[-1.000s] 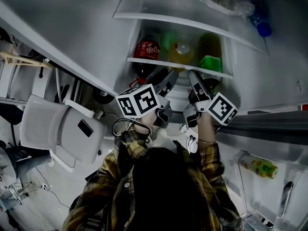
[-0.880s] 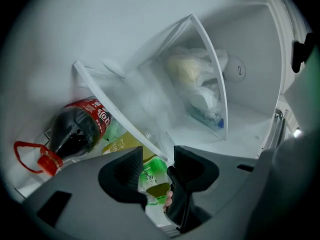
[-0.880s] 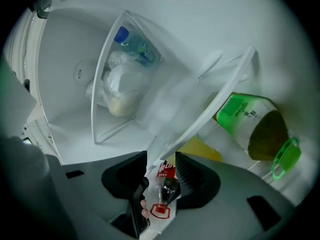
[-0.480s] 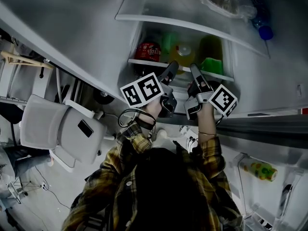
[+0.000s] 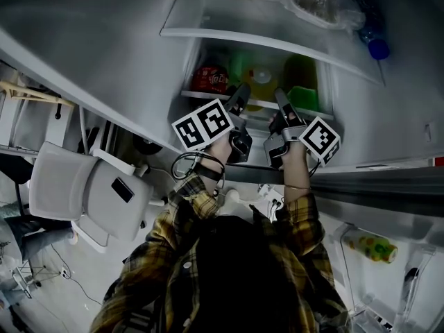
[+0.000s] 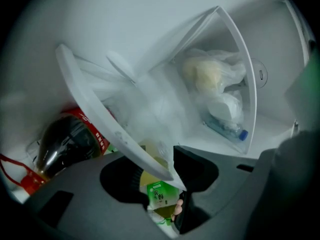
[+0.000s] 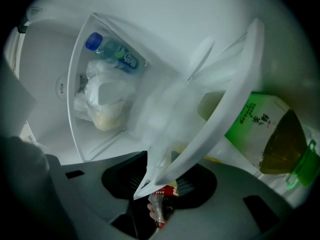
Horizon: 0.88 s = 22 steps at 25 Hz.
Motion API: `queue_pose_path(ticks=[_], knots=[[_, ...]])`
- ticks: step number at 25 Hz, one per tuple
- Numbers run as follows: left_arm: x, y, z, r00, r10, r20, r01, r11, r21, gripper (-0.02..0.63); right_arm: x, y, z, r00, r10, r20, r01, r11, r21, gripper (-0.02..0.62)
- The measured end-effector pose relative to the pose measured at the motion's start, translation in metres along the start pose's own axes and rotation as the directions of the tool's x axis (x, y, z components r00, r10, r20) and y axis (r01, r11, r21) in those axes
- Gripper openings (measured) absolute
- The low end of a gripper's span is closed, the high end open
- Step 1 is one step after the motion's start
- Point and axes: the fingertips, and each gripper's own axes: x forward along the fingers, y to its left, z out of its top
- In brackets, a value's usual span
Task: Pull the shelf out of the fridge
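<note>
Both arms raised into fridge point(image 5: 104, 40). Left gripper point(image 5: 242, 90) and right gripper point(image 5: 282, 97) clamped on shelf point(image 5: 208, 96) front edge, 2 grips side by side.

The head view looks from high up, forward and steeply down, at the clear glass shelf with a white front edge point(image 5: 258, 104), from a little way off. The left gripper view sits very close to this shelf point(image 6: 92, 104), left of its middle, looking along it toward the back. The right gripper view sits just as close to the shelf point(image 7: 220, 114), right of its middle. All three views share the shelf and, above it, the clear bottle with a blue cap point(image 5: 374, 44), which also shows in the left gripper view as the bottle point(image 6: 227, 130) and in the right gripper view as the bottle point(image 7: 112, 49).
</note>
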Motion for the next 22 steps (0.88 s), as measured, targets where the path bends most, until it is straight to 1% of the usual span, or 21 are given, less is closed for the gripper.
queue_pose_path(ticks=[3,5,7,8,12,22], knots=[[0.0022,0.0002,0.0008,1.000,0.001,0.005,-0.001,1.000,-0.006,0.160,0.0023,0.0004,0.0000,1.000,0.009,-0.002,-0.009,1.000,0.007,0.166],[0.0029,-0.0011,0.0015,1.000,-0.002,0.004,0.002,1.000,-0.001,0.129,0.0034,0.0011,-0.0006,1.000,0.008,-0.004,-0.008,1.000,0.006,0.160],[0.0033,-0.0029,0.0016,1.000,-0.008,0.002,0.008,1.000,0.004,0.107,0.0036,-0.0009,-0.0012,1.000,-0.006,-0.005,0.006,1.000,-0.002,0.120],[0.0033,-0.0034,0.0015,1.000,-0.011,0.001,0.011,1.000,0.002,0.106,0.0035,-0.0025,-0.0014,1.000,-0.013,-0.005,0.013,1.000,-0.001,0.088],[0.0033,-0.0035,0.0016,1.000,-0.017,0.002,0.017,1.000,-0.007,0.098,0.0035,-0.0039,-0.0014,1.000,-0.018,0.004,0.018,1.000,0.019,0.080],[0.0035,-0.0034,0.0024,1.000,-0.014,0.004,0.014,1.000,-0.010,0.095,0.0036,-0.0037,-0.0010,0.999,-0.043,0.015,0.043,0.999,0.017,0.075]])
